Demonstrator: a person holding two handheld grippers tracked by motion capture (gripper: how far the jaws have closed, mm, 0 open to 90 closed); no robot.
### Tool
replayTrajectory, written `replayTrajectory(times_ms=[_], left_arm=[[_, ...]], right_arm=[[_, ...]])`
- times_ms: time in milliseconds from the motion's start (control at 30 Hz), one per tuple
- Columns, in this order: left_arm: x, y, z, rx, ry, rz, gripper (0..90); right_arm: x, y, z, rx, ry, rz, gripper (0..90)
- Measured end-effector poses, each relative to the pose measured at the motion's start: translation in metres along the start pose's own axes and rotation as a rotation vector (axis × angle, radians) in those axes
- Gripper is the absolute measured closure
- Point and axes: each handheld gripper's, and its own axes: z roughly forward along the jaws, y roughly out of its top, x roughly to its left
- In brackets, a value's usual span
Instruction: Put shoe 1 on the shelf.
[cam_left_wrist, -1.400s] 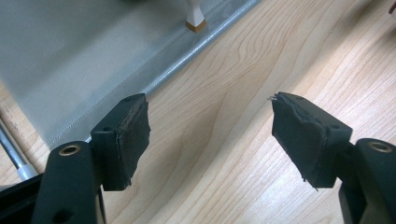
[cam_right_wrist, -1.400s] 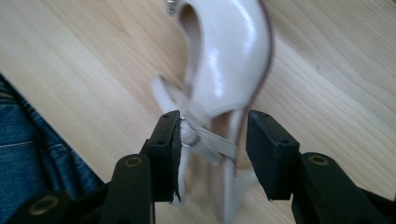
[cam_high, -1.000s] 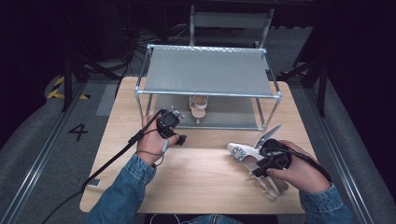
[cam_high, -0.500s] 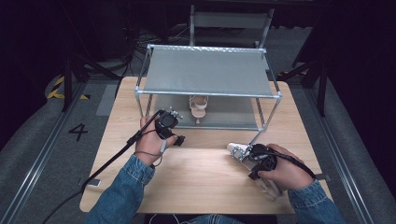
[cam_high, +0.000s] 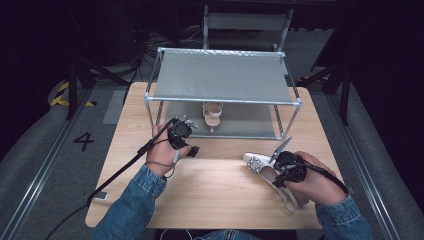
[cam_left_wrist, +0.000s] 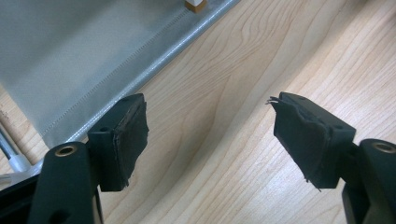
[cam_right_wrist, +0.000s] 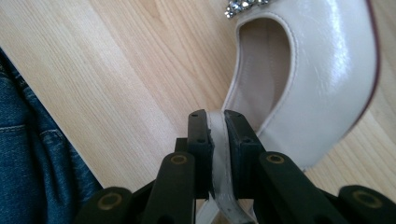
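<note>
A cream high-heeled shoe (cam_high: 258, 165) with a rhinestone buckle lies on its side on the wooden table (cam_high: 215, 195), at the right. My right gripper (cam_high: 278, 175) is shut on the shoe's thin back strap (cam_right_wrist: 218, 140). Its jaws have just been closing, and the strap is pinched between the pads. The shoe's open body (cam_right_wrist: 322, 70) lies just beyond the jaws. My left gripper (cam_high: 191, 149) is open and holds nothing, just above the table in front of the rack's left part. Its pads (cam_left_wrist: 130, 135) stand wide apart over bare wood.
A metal shoe rack (cam_high: 222, 100) with two grey shelves stands at the back of the table. A second pale sandal (cam_high: 212, 114) sits on the lower shelf (cam_left_wrist: 70, 46). Cables trail from both grippers. A chair stands behind the rack.
The right gripper's jaws have closed onto the shoe's strap, and the right hand has shifted slightly over the shoe. The left hand has kept still.
</note>
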Motion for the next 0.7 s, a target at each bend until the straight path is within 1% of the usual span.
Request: replayTrajectory(times_ms=[100, 167, 233, 333, 400, 433, 567, 700], left_arm=[[0.001, 0.0, 0.0, 0.001, 0.001, 0.003, 26.3], [0.001, 0.0, 0.0, -0.003, 0.006, 0.005, 26.3], [0.001, 0.0, 0.0, 0.001, 0.003, 0.007, 26.2], [0.001, -0.001, 0.002, 0.005, 0.007, 0.019, 25.8], [0.001, -0.001, 0.002, 0.007, 0.004, 0.016, 25.6], [0.001, -0.001, 0.003, 0.007, 0.004, 0.016, 25.2], [0.002, -0.001, 0.003, 0.006, 0.007, 0.02, 25.2], [0.002, -0.001, 0.003, 0.009, 0.007, 0.019, 25.2]], right_arm=[[-0.003, -0.004, -0.008, -0.034, -0.02, 0.013, 81.5], [-0.006, -0.006, -0.014, -0.065, -0.034, 0.032, 81.4], [-0.012, -0.011, -0.02, -0.095, -0.048, 0.047, 81.2], [-0.017, -0.014, -0.023, -0.136, -0.064, 0.062, 81.2], [-0.021, -0.016, -0.026, -0.162, -0.088, 0.074, 81.1], [-0.023, -0.017, -0.027, -0.175, -0.096, 0.084, 81.1], [-0.03, -0.018, -0.026, -0.216, -0.123, 0.097, 80.9], [-0.038, -0.019, -0.023, -0.265, -0.142, 0.127, 80.0]])
